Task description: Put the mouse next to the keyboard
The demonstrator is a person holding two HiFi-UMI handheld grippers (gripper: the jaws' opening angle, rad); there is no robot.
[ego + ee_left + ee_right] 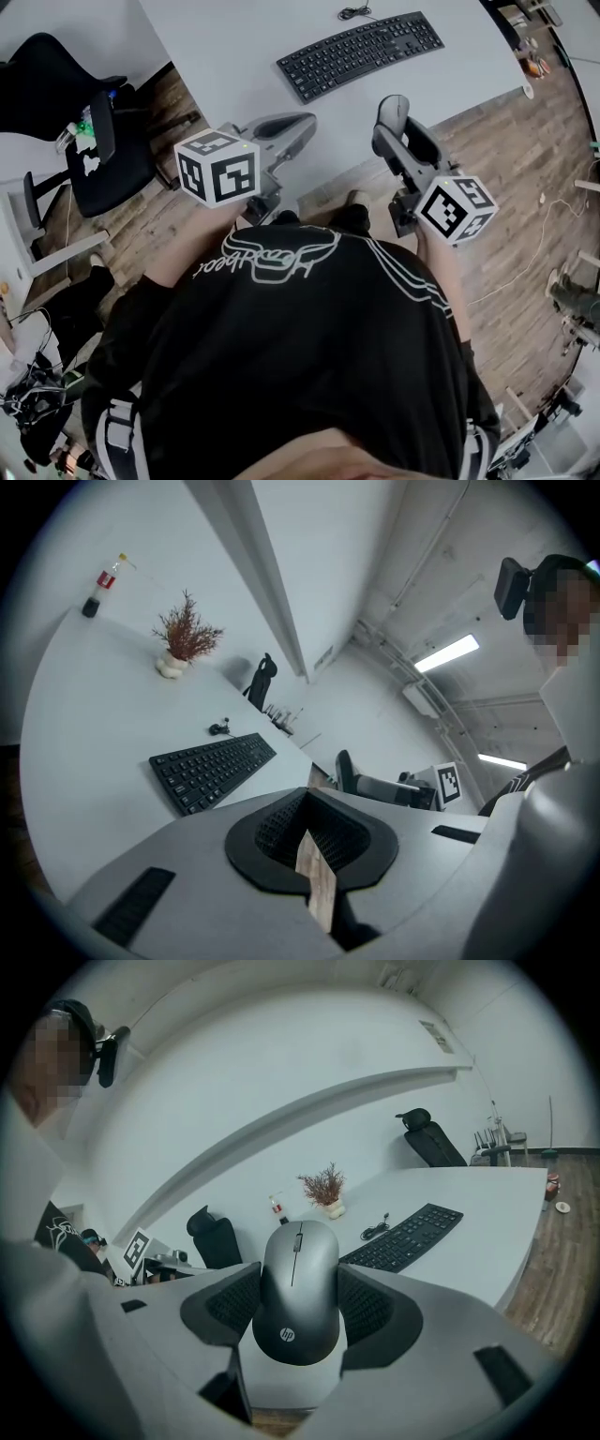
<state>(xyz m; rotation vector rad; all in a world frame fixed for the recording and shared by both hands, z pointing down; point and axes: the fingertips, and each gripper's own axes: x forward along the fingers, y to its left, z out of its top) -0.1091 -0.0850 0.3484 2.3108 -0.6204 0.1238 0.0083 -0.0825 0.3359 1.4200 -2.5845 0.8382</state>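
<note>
A grey HP mouse (pixel 299 1288) sits between the pads of my right gripper (pixel 299 1309), which is shut on it. From the head view the mouse (pixel 394 110) is held off the white table's (pixel 234 56) near edge, over the wooden floor. The black keyboard (pixel 361 52) lies on the table beyond it, and appears ahead of both grippers as the keyboard (pixel 405 1237) and the keyboard (pixel 214 769). My left gripper (pixel 302 122) hovers at the table edge, left of the keyboard. Its jaws are shut with nothing in them, and only a sliver of floor shows between the pads (pixel 281 827).
A black office chair (pixel 103 141) stands on the wooden floor at the left. At the table's far side are a potted dry plant (pixel 185 639), a small bottle (pixel 101 580) and a coiled cable (pixel 354 12) behind the keyboard. Small items lie at the table's right corner (pixel 532 64).
</note>
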